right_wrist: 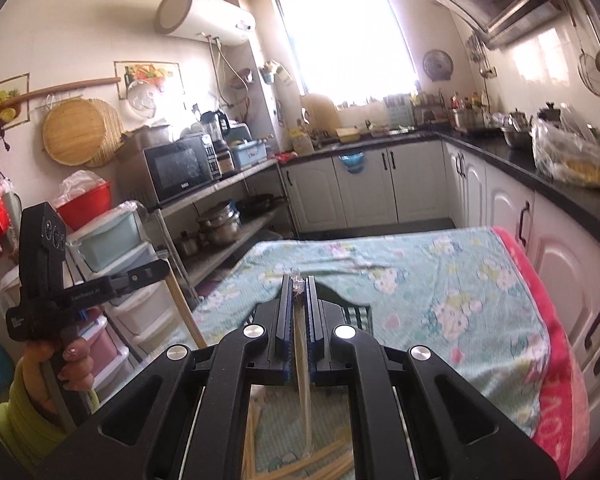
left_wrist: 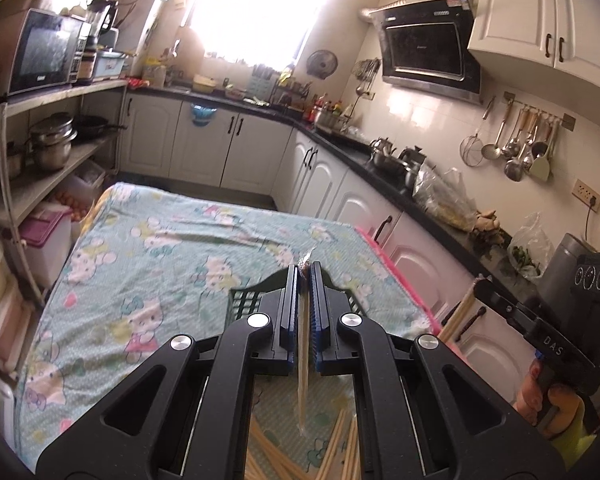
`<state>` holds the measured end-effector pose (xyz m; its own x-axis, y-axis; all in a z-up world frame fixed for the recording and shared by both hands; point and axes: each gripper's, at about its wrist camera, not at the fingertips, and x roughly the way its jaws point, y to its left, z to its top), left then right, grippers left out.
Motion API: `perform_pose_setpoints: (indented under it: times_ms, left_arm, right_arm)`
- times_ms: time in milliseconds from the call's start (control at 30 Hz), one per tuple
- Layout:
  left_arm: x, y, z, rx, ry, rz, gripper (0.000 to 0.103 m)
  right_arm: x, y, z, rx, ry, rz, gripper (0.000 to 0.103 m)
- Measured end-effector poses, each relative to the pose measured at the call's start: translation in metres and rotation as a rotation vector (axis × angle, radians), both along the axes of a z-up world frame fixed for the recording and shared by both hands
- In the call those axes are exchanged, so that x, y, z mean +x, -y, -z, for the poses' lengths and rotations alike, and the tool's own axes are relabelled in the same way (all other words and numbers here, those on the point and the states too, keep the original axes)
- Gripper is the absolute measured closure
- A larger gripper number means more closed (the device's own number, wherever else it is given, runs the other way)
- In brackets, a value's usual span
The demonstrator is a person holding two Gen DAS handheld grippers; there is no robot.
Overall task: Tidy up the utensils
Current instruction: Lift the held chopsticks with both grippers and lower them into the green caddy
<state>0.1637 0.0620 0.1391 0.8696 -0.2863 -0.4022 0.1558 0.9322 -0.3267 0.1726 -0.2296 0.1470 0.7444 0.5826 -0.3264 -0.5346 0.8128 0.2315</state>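
My left gripper (left_wrist: 305,270) is shut on a wrapped pair of chopsticks (left_wrist: 303,364) that runs back between the jaws and hangs down. My right gripper (right_wrist: 299,280) is shut on another wrapped pair of chopsticks (right_wrist: 303,376) in clear plastic. Both are held above a table with a cartoon-print cloth (left_wrist: 152,248). A dark green slotted basket (left_wrist: 242,304) sits on the cloth right under the left fingers; it also shows in the right wrist view (right_wrist: 354,314). Loose wooden chopsticks (left_wrist: 340,452) lie on the cloth below the grippers, also seen in the right wrist view (right_wrist: 332,464).
A black counter (left_wrist: 380,164) with pots and bags runs along the right over white cabinets. A shelf rack (right_wrist: 228,216) with a microwave and pots stands left of the table. The cloth has a pink edge (right_wrist: 556,360) on the right. The other hand's gripper (left_wrist: 560,320) is close by.
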Motion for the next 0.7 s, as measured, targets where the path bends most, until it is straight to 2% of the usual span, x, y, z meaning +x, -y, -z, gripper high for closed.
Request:
perform_pose_setpoints:
  times_ms: [433, 700]
  left_arm:
    - [0.018, 0.003, -0.04, 0.023, 0.097, -0.043, 0.1]
    - [0.034, 0.005, -0.047, 0.071, 0.136, -0.128, 0.1]
  right_arm:
    - [0.026, -0.017, -0.048, 0.047, 0.115, -0.002, 0.097]
    - [0.056, -0.018, -0.053, 0.061, 0.124, 0.043, 0.097]
